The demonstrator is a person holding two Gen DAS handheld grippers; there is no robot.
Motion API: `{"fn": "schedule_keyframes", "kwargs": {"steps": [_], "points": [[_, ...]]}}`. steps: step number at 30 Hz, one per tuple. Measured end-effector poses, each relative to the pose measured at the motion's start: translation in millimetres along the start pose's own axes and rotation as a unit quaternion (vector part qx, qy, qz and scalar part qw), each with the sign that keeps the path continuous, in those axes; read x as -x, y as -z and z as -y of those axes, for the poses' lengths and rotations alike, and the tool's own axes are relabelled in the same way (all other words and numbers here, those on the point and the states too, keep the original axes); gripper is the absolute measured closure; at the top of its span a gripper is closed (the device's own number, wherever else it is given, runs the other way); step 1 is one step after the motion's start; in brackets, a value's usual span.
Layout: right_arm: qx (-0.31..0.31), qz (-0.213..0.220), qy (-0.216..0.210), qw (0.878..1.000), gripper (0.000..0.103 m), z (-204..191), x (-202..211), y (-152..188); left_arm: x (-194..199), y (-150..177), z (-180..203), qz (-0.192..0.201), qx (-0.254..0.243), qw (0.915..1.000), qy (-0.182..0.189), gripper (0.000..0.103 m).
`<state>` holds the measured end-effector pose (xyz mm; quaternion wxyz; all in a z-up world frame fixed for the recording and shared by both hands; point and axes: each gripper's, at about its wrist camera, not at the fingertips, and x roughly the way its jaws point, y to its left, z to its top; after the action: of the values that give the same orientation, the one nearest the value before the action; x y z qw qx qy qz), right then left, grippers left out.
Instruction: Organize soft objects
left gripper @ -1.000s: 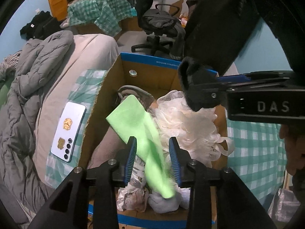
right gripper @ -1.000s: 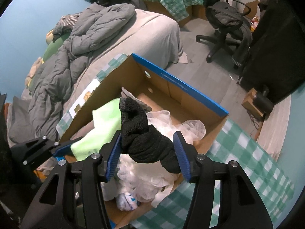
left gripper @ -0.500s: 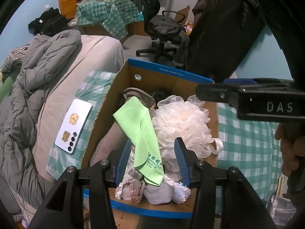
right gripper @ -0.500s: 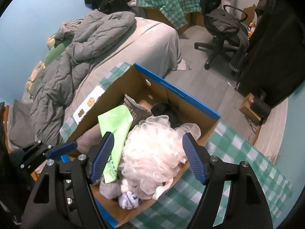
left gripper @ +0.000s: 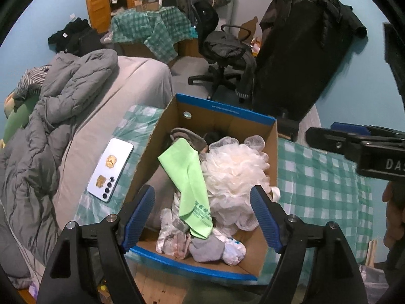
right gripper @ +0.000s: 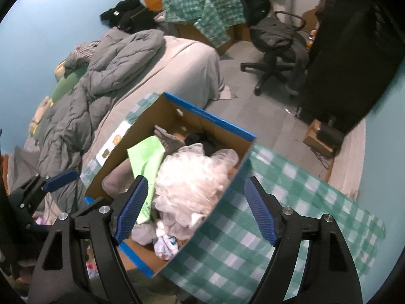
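Note:
A cardboard box (left gripper: 222,117) with blue rims stands on a green checked cloth. It holds a lime green cloth (left gripper: 188,174), a white mesh bath sponge (left gripper: 234,172), a grey sock (left gripper: 188,138), a black sock (right gripper: 200,139) at the back and balled socks (left gripper: 207,247) at the front. My left gripper (left gripper: 202,219) is open and empty above the box's near end. My right gripper (right gripper: 195,209) is open and empty above the box's right side; the box (right gripper: 210,121), green cloth (right gripper: 146,155) and sponge (right gripper: 195,179) show below it.
A white phone (left gripper: 110,169) lies left of the box. A bed with a grey quilt (left gripper: 50,116) is on the left. A black office chair (left gripper: 222,50) and a dark hanging coat (left gripper: 301,58) stand beyond. The checked cloth (right gripper: 265,240) stretches right of the box.
The left gripper let go of the green cloth and the right gripper dropped the black sock into the box. Both opened wide and pulled back and up.

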<state>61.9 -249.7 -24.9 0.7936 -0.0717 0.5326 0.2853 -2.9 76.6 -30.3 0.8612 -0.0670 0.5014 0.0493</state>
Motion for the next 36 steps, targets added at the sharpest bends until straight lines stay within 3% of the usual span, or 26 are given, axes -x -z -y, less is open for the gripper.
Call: {"fn": "schedule_keyframes", "kwargs": {"steps": [4,22,36], "points": [[-0.011,0.015,0.01,1.0,0.024,7.5,17.5,6.4,10.4,0.4,8.0,0.006,-0.01,0.9999,-0.004,0.012],[-0.061,0.042,0.036,0.997,0.024,33.0,56.4,41.3,26.0,12.7,34.4,0.005,-0.042,0.9991,-0.011,0.011],[-0.083,0.044,0.045,0.995,0.024,41.2,63.2,59.2,30.9,15.5,41.9,0.007,-0.045,0.9988,-0.015,0.011]]}}
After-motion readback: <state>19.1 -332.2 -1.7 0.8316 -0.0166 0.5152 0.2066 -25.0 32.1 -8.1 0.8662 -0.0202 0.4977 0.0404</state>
